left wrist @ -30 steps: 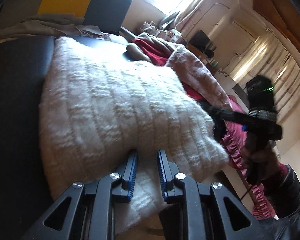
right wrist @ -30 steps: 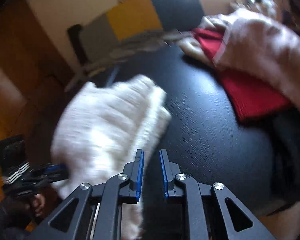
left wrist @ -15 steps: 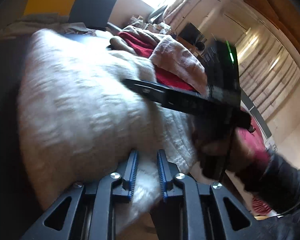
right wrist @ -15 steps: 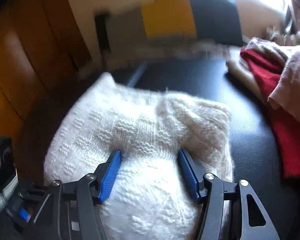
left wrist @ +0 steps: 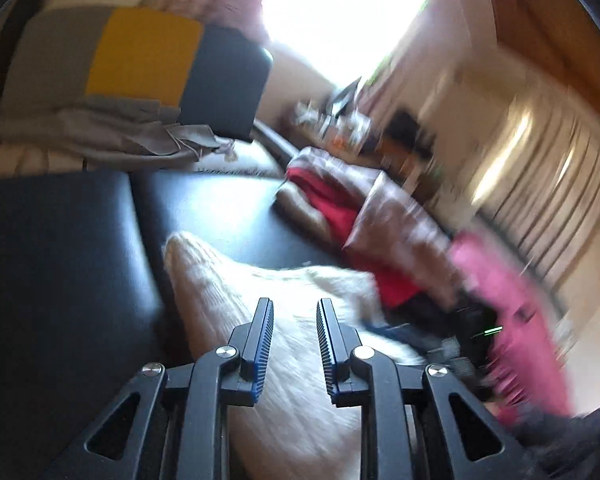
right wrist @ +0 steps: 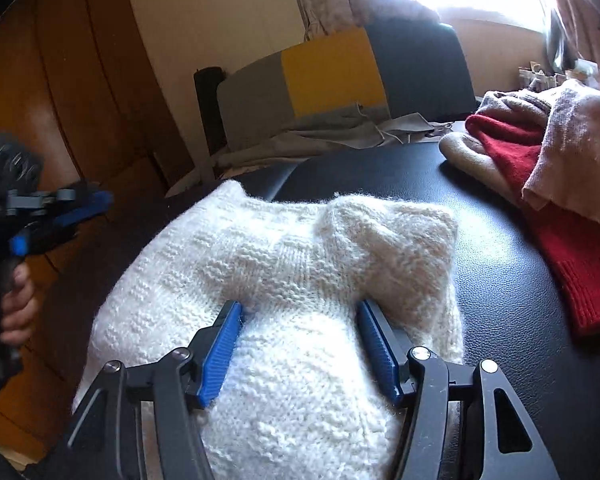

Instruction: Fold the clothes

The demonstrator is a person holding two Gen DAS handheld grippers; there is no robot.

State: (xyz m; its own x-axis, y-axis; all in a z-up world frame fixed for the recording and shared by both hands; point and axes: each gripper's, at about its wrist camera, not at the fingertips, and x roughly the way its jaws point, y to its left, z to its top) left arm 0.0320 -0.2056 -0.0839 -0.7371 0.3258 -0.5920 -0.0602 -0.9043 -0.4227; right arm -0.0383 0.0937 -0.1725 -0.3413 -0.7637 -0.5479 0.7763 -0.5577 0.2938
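My right gripper (right wrist: pixel 300 344), jaws just opened wide, presses the white sweater (right wrist: pixel 284 264); left gripper (left wrist: pixel 294 344) has lifted, narrow, pinching nothing I can see

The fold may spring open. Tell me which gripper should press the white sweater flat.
Right. The right gripper rests on the white sweater, its jaws just opened with knit bulging between them. The left gripper hangs beside the sweater, clear of it.

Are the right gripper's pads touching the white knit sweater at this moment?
Touching. In the right wrist view, the right gripper, its jaws just opened wide, presses both blue pads down into the white knit sweater, which dents around their tips.
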